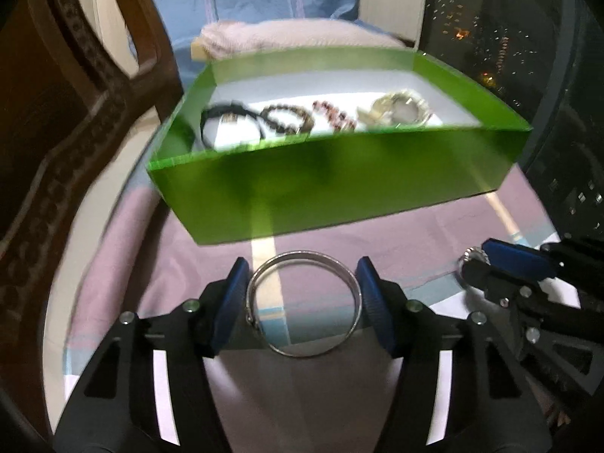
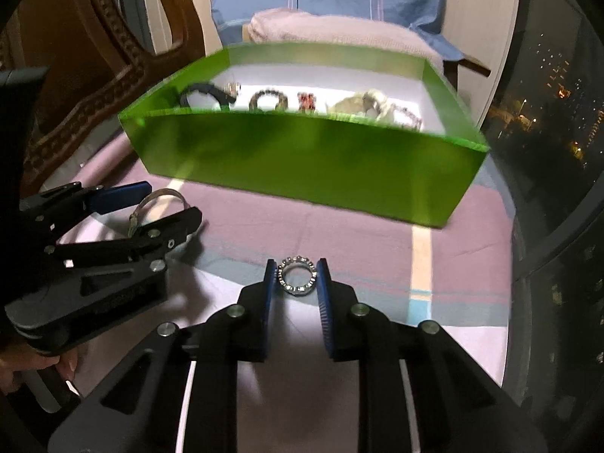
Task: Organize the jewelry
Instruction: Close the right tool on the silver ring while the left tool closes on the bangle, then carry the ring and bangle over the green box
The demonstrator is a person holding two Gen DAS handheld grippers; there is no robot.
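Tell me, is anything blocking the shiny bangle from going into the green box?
Only the green box's near wall stands between it and the silver bangle in the left claw; the bangle must go over it.

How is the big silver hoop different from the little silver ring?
The bangle is a wide, thin, smooth hoop; the ring is far smaller, thicker and bumpy all round. The bangle sits between the left gripper's fingers, the ring between the right gripper's. Both are silver, round, and outside the green box.
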